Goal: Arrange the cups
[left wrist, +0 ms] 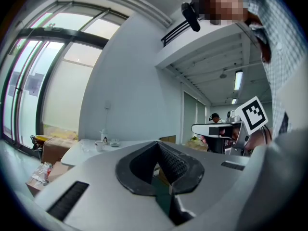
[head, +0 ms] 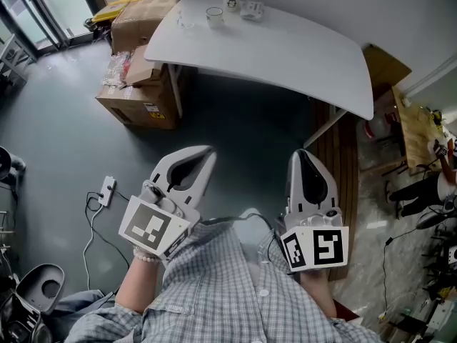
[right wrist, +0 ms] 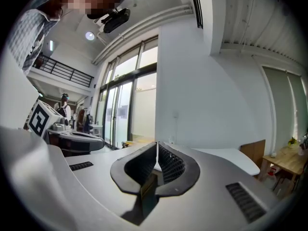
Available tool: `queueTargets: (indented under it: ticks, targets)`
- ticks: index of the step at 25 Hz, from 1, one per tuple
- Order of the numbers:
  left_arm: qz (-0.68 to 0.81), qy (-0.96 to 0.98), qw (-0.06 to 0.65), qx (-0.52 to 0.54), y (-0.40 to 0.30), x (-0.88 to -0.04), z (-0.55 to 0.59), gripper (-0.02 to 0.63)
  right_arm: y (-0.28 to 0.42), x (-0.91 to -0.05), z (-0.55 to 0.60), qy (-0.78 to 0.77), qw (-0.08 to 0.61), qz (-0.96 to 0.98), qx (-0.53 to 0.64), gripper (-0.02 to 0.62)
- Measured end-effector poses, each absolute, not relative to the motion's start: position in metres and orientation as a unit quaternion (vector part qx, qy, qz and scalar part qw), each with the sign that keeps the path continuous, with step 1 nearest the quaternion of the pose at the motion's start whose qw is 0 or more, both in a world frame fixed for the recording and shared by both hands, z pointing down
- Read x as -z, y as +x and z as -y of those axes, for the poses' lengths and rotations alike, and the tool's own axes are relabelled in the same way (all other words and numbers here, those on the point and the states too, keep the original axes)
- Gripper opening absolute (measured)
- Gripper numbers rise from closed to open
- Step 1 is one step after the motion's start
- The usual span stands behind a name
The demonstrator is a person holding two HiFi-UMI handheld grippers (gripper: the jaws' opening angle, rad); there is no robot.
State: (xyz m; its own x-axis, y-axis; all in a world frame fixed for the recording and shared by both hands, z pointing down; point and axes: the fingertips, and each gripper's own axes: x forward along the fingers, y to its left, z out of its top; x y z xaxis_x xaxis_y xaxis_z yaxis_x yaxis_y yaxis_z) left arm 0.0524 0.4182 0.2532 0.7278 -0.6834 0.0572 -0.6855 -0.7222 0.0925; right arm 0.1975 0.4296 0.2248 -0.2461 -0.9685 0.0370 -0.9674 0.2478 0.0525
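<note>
Cups (head: pixel 214 16) sat far on white table (head: pixel 285 56); left gripper (head: pixel 202 157) and right gripper (head: pixel 305 159) both closed, empty; arriving closed might knock cups over.

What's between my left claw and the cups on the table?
In the head view, only bare grey floor and a bare stretch of the white table separate the left claw from the cups. The cardboard boxes sit off to the side.
</note>
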Motion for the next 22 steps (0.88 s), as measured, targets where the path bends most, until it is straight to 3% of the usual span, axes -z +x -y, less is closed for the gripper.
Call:
queueTargets:
  ticks: [12,22]
  targets:
    - [0.408,0.911,0.061,-0.005,0.023,-0.260,-0.379,0.009,0.191,-0.236,-0.381,0.605,0.038,0.795,0.002,0.026]
    - [0.473,0.879,0.053,-0.010,0.018,-0.248,-0.291,0.009,0.177,-0.234,-0.252,0.535,0.032,0.844,0.004,0.026]
